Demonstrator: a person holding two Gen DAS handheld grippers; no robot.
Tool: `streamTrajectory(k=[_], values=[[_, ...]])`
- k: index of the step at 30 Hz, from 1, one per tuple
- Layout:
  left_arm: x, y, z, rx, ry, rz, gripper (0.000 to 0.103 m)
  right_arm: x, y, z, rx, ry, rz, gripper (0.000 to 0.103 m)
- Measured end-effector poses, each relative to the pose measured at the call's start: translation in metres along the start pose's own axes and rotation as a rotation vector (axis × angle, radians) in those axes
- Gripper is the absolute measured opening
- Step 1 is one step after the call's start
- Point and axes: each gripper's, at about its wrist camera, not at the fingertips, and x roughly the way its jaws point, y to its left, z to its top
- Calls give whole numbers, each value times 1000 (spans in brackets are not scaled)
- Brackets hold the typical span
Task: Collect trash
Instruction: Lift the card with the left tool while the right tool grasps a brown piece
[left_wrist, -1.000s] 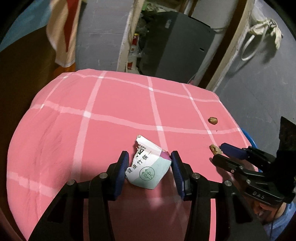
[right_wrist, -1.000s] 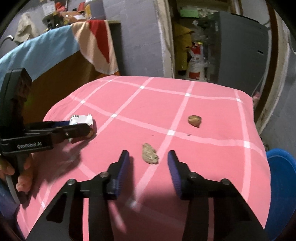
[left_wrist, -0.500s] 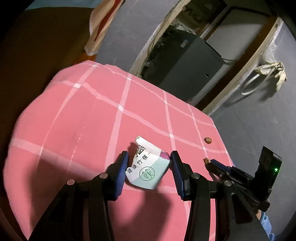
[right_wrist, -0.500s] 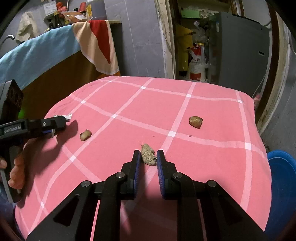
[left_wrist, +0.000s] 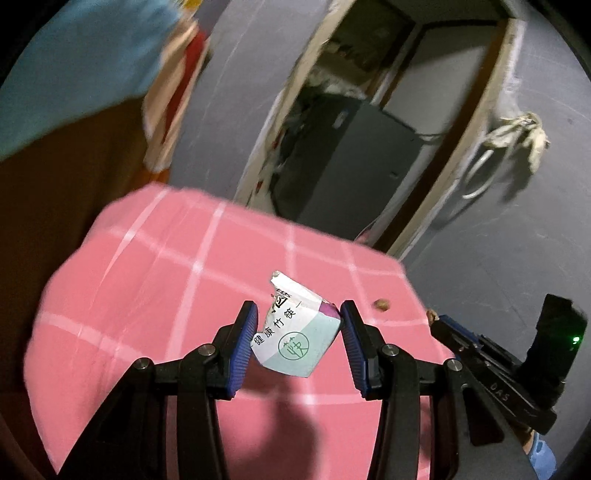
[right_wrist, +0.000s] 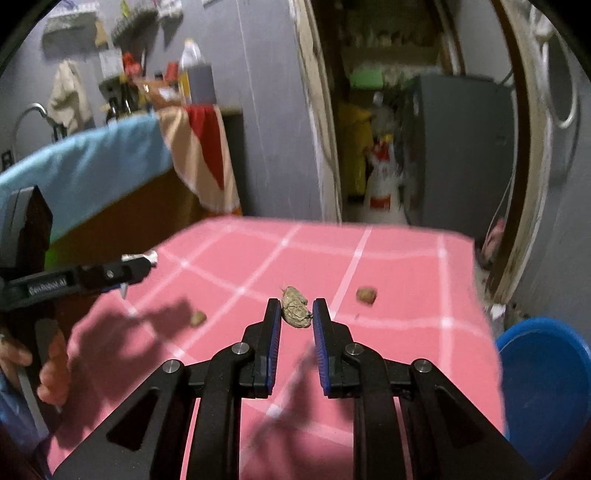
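Nearest to us, the left gripper (left_wrist: 297, 325) pinches a torn paper wrapper (left_wrist: 295, 332), white and pale green with printed characters, between its blue pads (left_wrist: 243, 341). A second ago that wrapper lay on the pink checked tablecloth (left_wrist: 147, 280) inside the same grip; now we hold it clear of the cloth, with its shadow falling below.

The right gripper (right_wrist: 295, 312) is clamped narrow on a crumpled brownish scrap (right_wrist: 293, 308). A second ago its jaws stood wide on either side of the scrap as it lay on the cloth; they have just closed onto it, and we now carry it above the table. In the left wrist view we see the same gripper (left_wrist: 434, 319) off to the right with the scrap at its tip.

A little farther out, two small brown lumps remain on the cloth where they were: one (right_wrist: 197, 318) to the left, in the shadow of the left gripper (right_wrist: 138, 266), and one (right_wrist: 366, 295) to the right. A blue bin (right_wrist: 546, 387) sits low beside the table's right edge.

Both views now tilt higher than before, so we see more of the grey wall (right_wrist: 273, 110), the doorway and the dark cabinet (left_wrist: 354, 158) beyond.
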Motion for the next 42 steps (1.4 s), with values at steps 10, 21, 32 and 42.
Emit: streamTrajectory(k=[10, 21, 32, 42], values=[[-23, -99, 8, 159, -201, -96, 40, -87, -6, 24, -7, -272, -98, 15], [-22, -193, 0, 282, -310, -247, 41, -173, -39, 25, 19, -458, -263, 15], [12, -264, -23, 341, -226, -345, 41, -214, -89, 1, 75, -449, -396, 16], [69, -285, -43, 338, -58, -331, 41, -194, -141, -33, 228, -308, -430, 16]])
